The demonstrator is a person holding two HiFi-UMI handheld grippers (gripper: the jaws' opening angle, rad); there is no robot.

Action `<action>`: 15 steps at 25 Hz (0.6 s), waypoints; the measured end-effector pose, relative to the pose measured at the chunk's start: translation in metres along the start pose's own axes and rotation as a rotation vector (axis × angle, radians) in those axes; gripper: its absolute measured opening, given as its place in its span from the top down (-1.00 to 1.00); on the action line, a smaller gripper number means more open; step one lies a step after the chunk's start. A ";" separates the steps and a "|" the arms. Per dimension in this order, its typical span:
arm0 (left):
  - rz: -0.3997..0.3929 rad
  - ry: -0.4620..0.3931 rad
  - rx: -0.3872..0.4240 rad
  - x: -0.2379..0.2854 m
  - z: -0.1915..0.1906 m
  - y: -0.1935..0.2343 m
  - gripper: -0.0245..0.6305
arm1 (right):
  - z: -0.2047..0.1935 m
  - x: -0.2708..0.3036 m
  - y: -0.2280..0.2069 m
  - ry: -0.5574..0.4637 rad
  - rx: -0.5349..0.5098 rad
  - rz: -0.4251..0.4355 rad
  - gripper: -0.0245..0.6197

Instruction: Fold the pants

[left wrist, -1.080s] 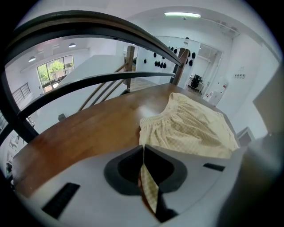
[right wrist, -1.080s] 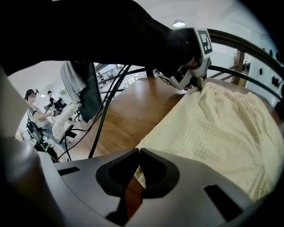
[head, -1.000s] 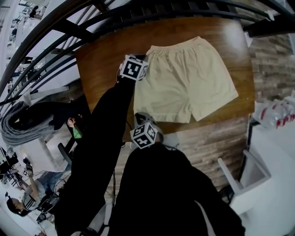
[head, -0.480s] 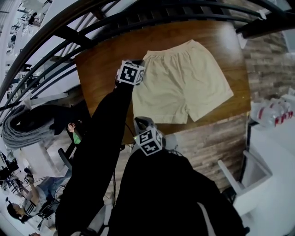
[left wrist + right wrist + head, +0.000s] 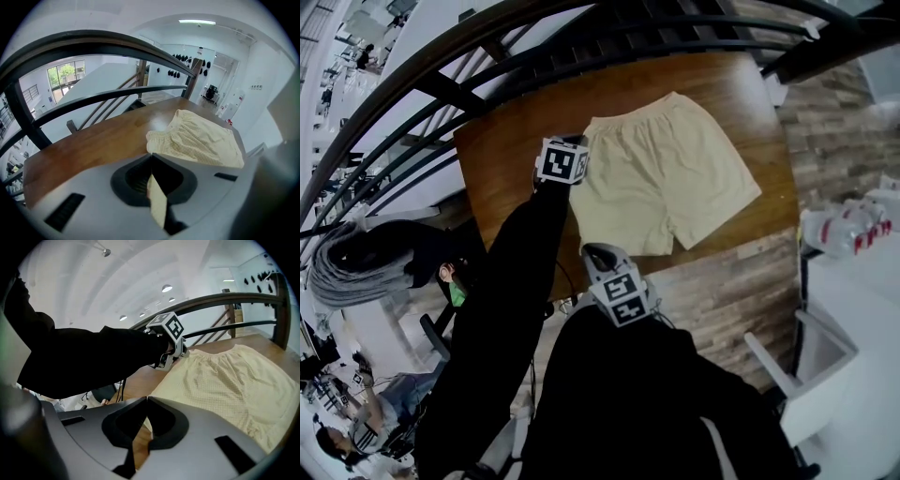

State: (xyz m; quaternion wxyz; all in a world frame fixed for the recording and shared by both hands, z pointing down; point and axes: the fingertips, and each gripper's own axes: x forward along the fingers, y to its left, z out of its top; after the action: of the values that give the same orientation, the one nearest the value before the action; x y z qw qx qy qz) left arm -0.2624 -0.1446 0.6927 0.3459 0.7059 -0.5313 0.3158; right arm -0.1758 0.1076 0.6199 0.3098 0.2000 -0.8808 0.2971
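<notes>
Cream-yellow cloth shorts (image 5: 675, 173) lying spread flat on the brown wooden worktop (image 5: 506, 159), waistband on the far side by the dark railing. Left gripper (image 5: 577, 141) fingers pinched tight on the waistband corner. Right gripper (image 5: 595, 253) fingers clamped shut on the near leg's hem corner

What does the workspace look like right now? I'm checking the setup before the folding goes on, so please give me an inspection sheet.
Surface: brown wooden table, bare around the garment.
Job's things: cream pants, short-legged, spread out, unfolded.
Clutter: nothing seen.
Grippers: left gripper jaws shut on the waistband corner; right gripper jaws shut on a leg hem.
Cables: thin dark cables hang below the left sleeve.
Surroundings: dark curved railing, plank floor, white chair.
</notes>
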 end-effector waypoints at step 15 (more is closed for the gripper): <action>-0.002 -0.038 -0.016 -0.021 0.039 -0.033 0.91 | 0.034 -0.068 -0.049 -0.128 0.038 -0.112 0.90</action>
State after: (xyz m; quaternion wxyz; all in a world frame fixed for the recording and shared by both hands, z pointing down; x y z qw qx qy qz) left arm -0.2323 -0.1587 0.6483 0.3419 0.7096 -0.5395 0.2975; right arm -0.1147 0.0601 0.5729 0.2651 0.2732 -0.8805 0.2826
